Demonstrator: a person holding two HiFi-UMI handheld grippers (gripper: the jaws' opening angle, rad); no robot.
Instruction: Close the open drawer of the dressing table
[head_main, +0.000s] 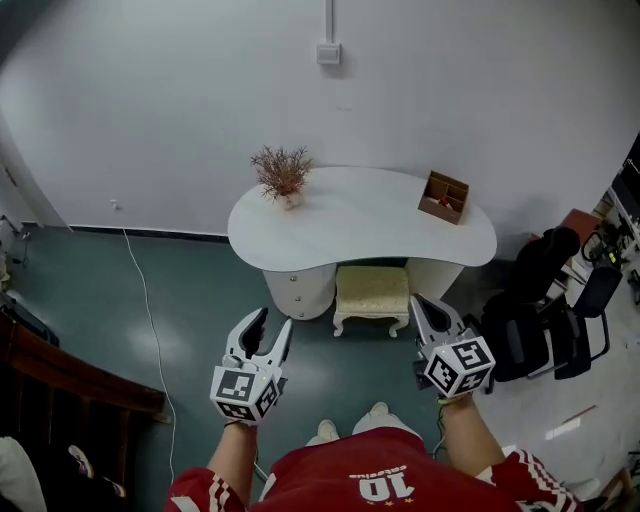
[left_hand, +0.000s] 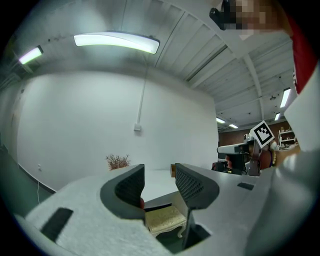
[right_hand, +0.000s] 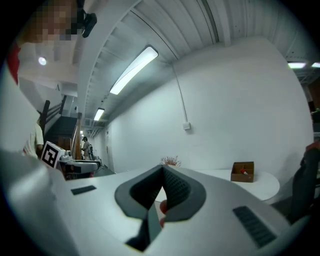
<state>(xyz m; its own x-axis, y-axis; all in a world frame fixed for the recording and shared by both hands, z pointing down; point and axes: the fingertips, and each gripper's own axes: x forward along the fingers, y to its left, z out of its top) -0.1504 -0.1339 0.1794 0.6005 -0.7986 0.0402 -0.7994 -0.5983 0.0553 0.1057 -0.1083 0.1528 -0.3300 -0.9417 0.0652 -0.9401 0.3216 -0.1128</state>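
Your left gripper (head_main: 273, 320) has its jaws spread with nothing between them. Your right gripper (head_main: 418, 300) has its jaws pressed together, empty too. The white curved-top dressing table (head_main: 360, 215) sits against the wall ahead, well apart from both, with a cream padded stool (head_main: 372, 290) tucked under it. Can't make out an open drawer from here.

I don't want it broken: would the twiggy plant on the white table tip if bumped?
Probably: the plant looks bushy above a small pot, so top-heavy. Its thin twigs would likely snap. It seems light, so a push might slide it on the smooth table.
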